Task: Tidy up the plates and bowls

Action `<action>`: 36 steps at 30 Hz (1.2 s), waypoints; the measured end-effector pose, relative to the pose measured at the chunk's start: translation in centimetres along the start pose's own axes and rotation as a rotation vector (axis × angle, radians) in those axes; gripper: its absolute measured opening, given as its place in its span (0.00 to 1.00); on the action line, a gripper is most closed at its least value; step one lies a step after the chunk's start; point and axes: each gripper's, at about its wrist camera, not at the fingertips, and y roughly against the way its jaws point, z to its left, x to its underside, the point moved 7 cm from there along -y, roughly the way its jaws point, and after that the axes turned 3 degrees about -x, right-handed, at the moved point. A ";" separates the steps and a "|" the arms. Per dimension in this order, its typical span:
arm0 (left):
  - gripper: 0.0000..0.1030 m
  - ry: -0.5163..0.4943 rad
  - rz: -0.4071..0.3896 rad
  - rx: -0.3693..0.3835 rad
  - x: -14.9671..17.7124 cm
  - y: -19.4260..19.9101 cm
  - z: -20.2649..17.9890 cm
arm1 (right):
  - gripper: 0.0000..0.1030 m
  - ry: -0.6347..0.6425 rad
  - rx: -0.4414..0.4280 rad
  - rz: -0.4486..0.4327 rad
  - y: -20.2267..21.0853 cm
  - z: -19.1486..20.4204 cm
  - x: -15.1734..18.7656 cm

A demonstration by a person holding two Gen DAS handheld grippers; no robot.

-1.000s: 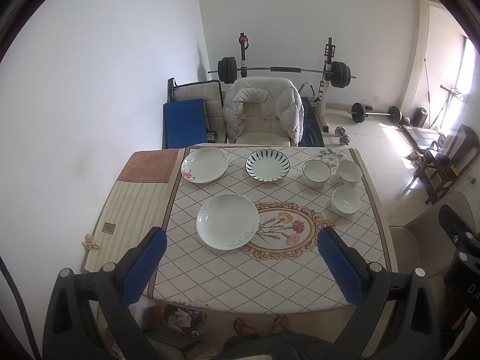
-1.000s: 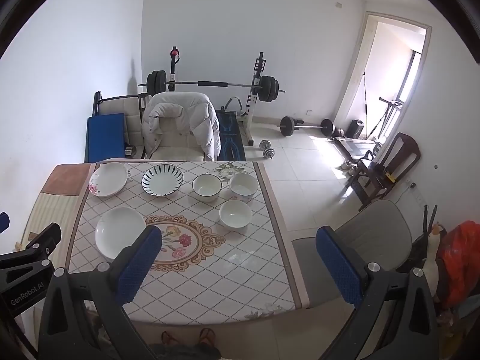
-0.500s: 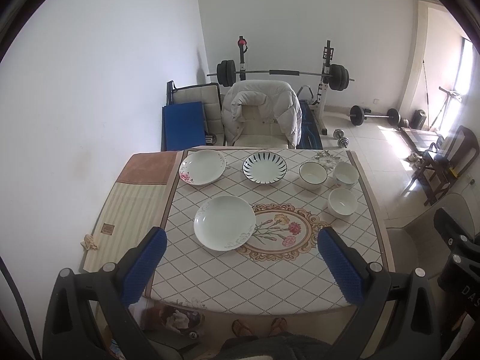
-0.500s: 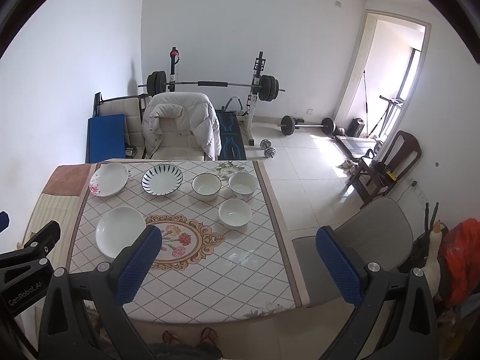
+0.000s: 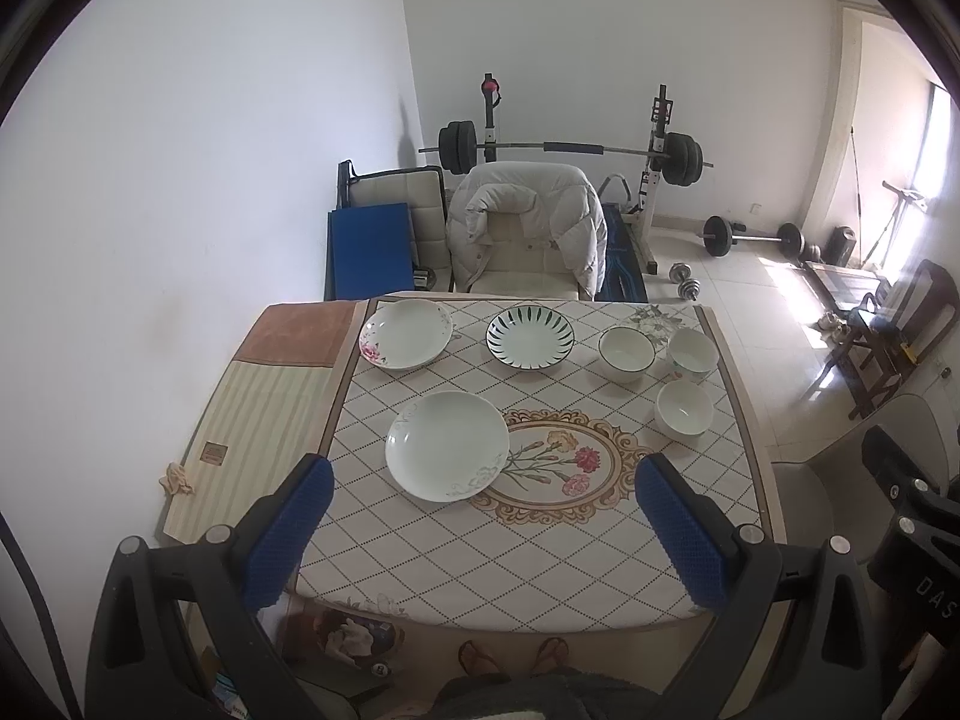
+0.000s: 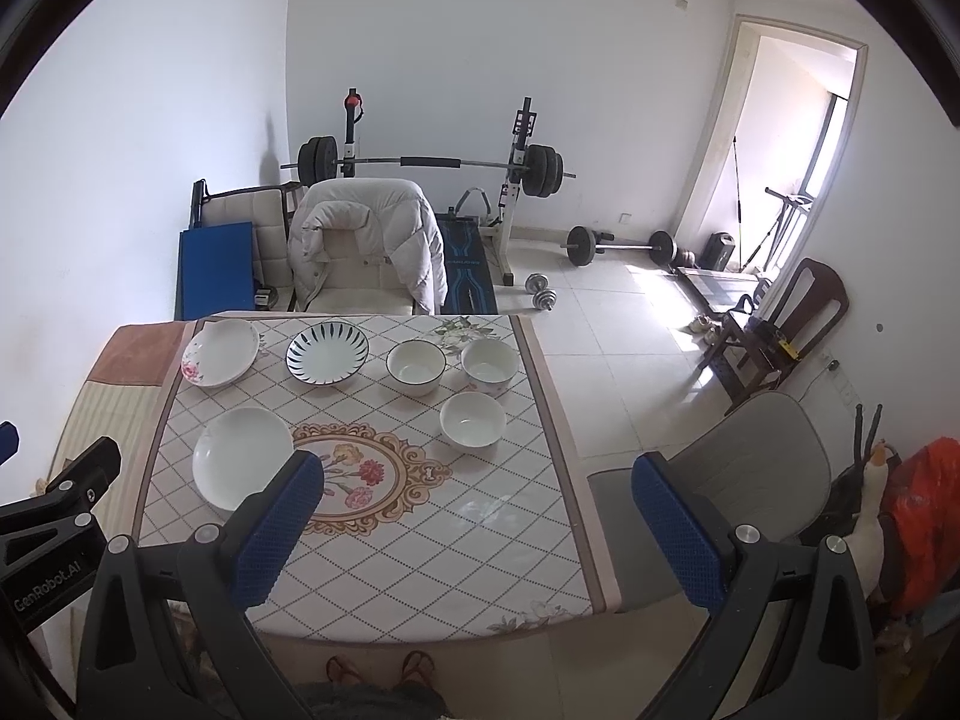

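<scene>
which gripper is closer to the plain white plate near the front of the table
Left. The left gripper hangs open right above and in front of the plain white plate. The right gripper is off to the plate's right, over the table's right edge.

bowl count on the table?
3, all at the table's right end: dark-rimmed bowl at the far edge, floral bowl right of it, plain white bowl nearer the camera. None stacked; nothing seems hidden.

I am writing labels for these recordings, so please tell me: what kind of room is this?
Probably a room in a home, used for both eating and exercise. A table holds plates and bowls, a barbell rack stands at the back wall, and a jacket hangs over a chair.
</scene>
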 end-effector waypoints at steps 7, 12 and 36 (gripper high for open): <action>1.00 0.000 -0.008 -0.001 0.0 0.0 -0.1 | 1.00 -0.010 -0.005 0.003 -0.2 -0.2 0.0; 1.00 -0.001 -0.010 -0.001 -0.1 -0.1 -0.3 | 1.00 -0.013 -0.003 0.005 -0.5 -0.3 -0.1; 1.00 -0.008 -0.007 0.004 -0.7 -1.0 -0.3 | 1.00 -0.024 0.004 0.005 -1.5 -1.0 -0.4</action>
